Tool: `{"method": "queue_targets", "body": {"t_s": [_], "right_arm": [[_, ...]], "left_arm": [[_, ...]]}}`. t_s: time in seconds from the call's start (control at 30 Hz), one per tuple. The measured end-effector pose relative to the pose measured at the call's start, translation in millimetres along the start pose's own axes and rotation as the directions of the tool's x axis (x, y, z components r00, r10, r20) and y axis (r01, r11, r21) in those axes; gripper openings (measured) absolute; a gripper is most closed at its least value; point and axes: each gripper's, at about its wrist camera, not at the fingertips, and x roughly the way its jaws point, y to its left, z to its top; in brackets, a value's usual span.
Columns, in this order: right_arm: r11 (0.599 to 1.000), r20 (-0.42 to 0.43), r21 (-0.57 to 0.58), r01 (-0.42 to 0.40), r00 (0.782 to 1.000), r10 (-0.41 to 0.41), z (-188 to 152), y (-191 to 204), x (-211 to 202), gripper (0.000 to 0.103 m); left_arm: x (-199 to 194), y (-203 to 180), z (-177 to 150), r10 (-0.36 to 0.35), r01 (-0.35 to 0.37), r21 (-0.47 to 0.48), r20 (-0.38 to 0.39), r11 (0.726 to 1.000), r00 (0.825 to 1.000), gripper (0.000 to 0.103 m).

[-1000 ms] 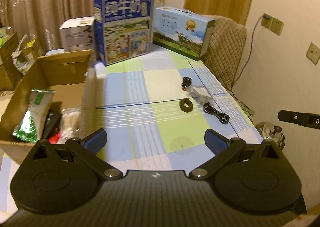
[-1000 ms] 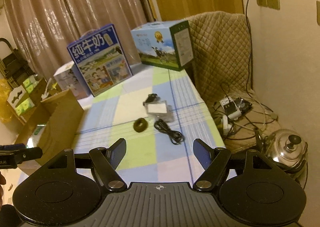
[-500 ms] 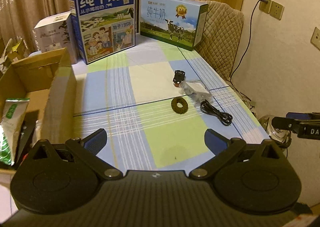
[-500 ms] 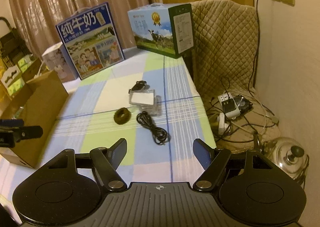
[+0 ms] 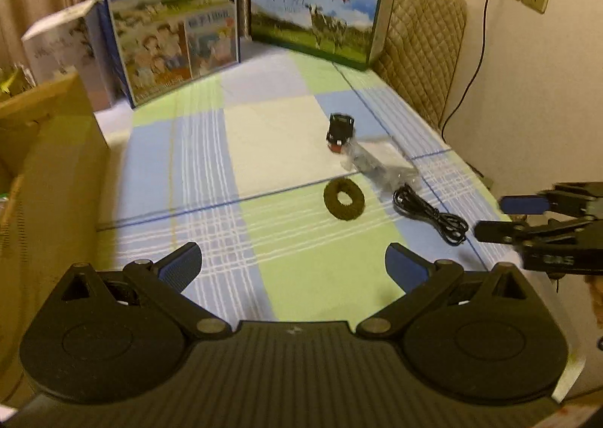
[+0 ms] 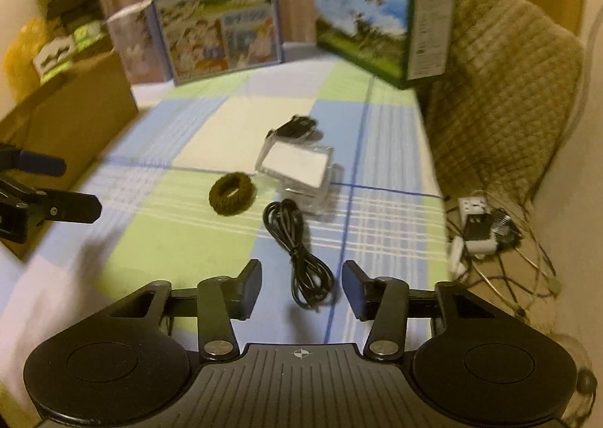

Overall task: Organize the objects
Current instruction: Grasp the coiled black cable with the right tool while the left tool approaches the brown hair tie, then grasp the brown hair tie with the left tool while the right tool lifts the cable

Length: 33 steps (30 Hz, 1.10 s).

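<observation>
On the checked tablecloth [image 5: 279, 254] lie a dark ring [image 5: 343, 199] [image 6: 232, 199], a coiled black cable [image 5: 429, 212] [image 6: 297, 251], a clear plastic case [image 5: 380, 164] [image 6: 301, 171] and a small black clip [image 5: 340, 128] [image 6: 296, 125]. My left gripper [image 5: 293, 265] is open and empty, short of the ring. My right gripper [image 6: 301, 286] is open and empty, its fingers either side of the cable's near end. It also shows in the left wrist view [image 5: 535, 217].
A cardboard box [image 5: 41, 179] [image 6: 71, 115] stands at the table's left. Two milk cartons [image 5: 169, 17] [image 5: 316, 28] and a white box [image 5: 64, 47] stand at the back. A quilted chair [image 6: 497, 96], a power strip [image 6: 478, 228] and wires lie to the right.
Both grippers have moved forward toward the objects. My right gripper has dropped low over the cable and its jaws have narrowed somewhat.
</observation>
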Motion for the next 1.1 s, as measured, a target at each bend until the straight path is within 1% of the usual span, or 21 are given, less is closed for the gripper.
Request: {"method": "queue_targets", "body": {"t_s": [0.07, 0.1, 0.13, 0.17, 0.23, 0.37, 0.4, 0.47, 0.53, 0.6, 0.67, 0.73, 0.83, 0.93, 0.97, 1.1], "right_arm": [[0.999, -0.019, -0.047, 0.008, 1.000, -0.009, 2, 2, 13, 0.041], [0.997, -0.026, -0.070, 0.013, 1.000, -0.015, 4, 3, 20, 0.039], [0.996, -0.029, -0.086, 0.019, 0.999, -0.021, 5, 4, 25, 0.034], [0.994, -0.033, -0.104, 0.026, 0.999, -0.029, 6, 5, 30, 0.031], [0.989, -0.042, -0.142, 0.034, 0.998, -0.040, 8, 7, 39, 0.020], [0.972, -0.052, -0.229, 0.054, 0.996, -0.068, 6, 16, 45, 0.016], [0.975, -0.055, -0.215, 0.053, 0.996, -0.067, 6, 15, 45, 0.016], [0.987, -0.068, -0.152, 0.044, 0.996, -0.054, 9, 9, 44, 0.015], [0.997, -0.064, -0.074, 0.033, 0.997, -0.037, 11, 2, 41, 0.010], [1.000, -0.052, -0.025, 0.019, 0.998, -0.021, 12, -3, 38, 0.010], [1.000, -0.054, -0.010, 0.009, 0.999, -0.009, 11, -5, 37, 0.010], [1.000, -0.059, -0.022, 0.009, 0.998, -0.010, 9, -5, 39, 0.010], [0.998, -0.044, -0.056, -0.005, 0.999, 0.002, 8, -4, 40, 0.011], [0.992, -0.039, -0.124, -0.001, 0.999, -0.004, 3, 3, 45, 0.012], [0.991, -0.025, -0.136, 0.006, 1.000, -0.009, 3, 5, 46, 0.012], [0.992, 0.020, -0.126, 0.017, 1.000, -0.014, -1, 5, 50, 0.012]], "left_arm": [[10, 0, 0, 0.005, -0.004, 0.012, -0.014, 1.000, 1.000, 0.102], [15, 0, 0, 0.004, -0.004, 0.015, -0.021, 1.000, 1.000, 0.102], [19, 0, -1, 0.002, -0.002, 0.013, -0.025, 1.000, 1.000, 0.102], [24, 1, 0, 0.001, 0.000, 0.009, -0.032, 1.000, 1.000, 0.102], [32, 2, -1, -0.008, 0.008, -0.004, -0.051, 1.000, 0.999, 0.102], [46, 3, 0, -0.018, 0.018, -0.007, -0.071, 1.000, 0.997, 0.101], [50, 3, 1, -0.021, 0.021, -0.006, -0.072, 1.000, 0.997, 0.101], [56, 3, 2, -0.032, 0.032, -0.013, -0.065, 0.999, 0.997, 0.100], [64, 2, 5, -0.047, 0.046, -0.021, -0.066, 0.999, 0.997, 0.097], [73, 1, 9, -0.071, 0.070, -0.018, -0.068, 0.997, 0.995, 0.093], [80, -5, 14, -0.076, 0.077, 0.008, -0.059, 0.997, 0.995, 0.090], [86, -10, 18, -0.084, 0.086, 0.026, -0.046, 0.996, 0.995, 0.088], [95, -16, 23, -0.107, 0.108, 0.032, -0.040, 0.994, 0.993, 0.085], [102, -20, 26, -0.113, 0.114, 0.051, -0.030, 0.992, 0.993, 0.084], [103, -20, 26, -0.112, 0.113, 0.055, -0.028, 0.992, 0.993, 0.084], [110, -18, 27, -0.112, 0.113, 0.056, -0.027, 0.992, 0.993, 0.083]]}}
